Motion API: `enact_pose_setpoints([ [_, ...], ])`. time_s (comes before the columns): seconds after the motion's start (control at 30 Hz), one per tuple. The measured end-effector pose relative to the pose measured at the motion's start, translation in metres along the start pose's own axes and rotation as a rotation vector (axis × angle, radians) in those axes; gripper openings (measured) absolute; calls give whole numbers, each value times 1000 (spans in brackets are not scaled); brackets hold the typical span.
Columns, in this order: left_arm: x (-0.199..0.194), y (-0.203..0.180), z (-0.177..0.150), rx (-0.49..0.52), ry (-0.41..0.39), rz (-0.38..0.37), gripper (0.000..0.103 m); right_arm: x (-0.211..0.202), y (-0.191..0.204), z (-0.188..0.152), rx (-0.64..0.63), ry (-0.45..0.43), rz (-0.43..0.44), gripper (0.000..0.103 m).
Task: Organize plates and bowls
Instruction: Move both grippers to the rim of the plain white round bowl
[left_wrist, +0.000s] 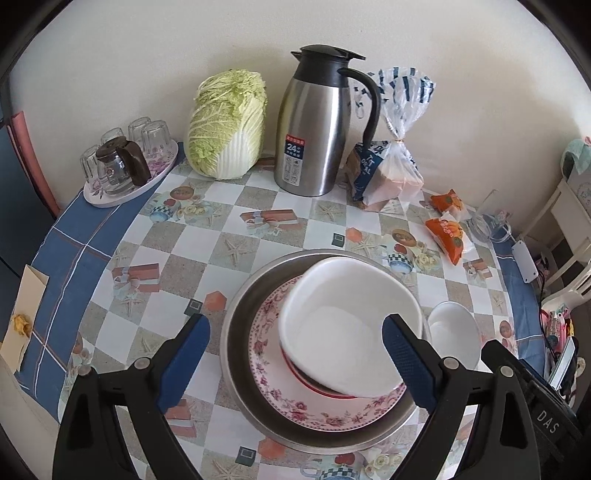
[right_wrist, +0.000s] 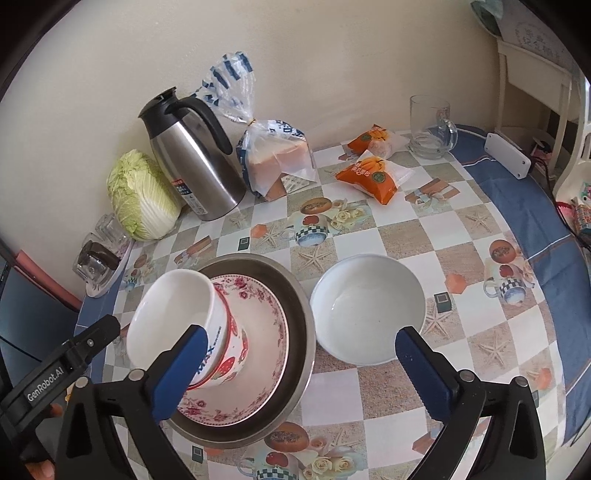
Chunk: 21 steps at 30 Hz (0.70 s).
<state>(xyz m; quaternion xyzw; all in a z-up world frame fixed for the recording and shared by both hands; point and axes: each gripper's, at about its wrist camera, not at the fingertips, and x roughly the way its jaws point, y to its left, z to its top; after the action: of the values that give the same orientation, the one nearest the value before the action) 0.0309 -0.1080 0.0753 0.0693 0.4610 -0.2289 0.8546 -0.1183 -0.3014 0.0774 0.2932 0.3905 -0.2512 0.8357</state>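
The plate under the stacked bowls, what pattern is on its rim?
The plate is white with a pink-red floral rim, clearest in the left wrist view.

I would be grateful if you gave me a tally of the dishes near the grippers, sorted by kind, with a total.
Metal basin: 1
Floral plate inside the basin: 1
Bowls: 2, a tilted white bowl with a red pattern on the plate, and a plain white bowl on the table beside the basin
Total: 4

Left tool (left_wrist: 295, 356), right tool (right_wrist: 297, 363): jaws wide apart, angled downward.
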Motion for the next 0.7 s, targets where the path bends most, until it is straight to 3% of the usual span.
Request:
enact_pose_setpoints([
  [0.43, -7, -78, -19, 101, 2, -131, 95, -16, -100, 4, 179, -46, -102, 103],
  [0.7, 1, -122, -37, 174, 35, -175, 95, -21, -135, 4, 194, -46, -177, 103],
])
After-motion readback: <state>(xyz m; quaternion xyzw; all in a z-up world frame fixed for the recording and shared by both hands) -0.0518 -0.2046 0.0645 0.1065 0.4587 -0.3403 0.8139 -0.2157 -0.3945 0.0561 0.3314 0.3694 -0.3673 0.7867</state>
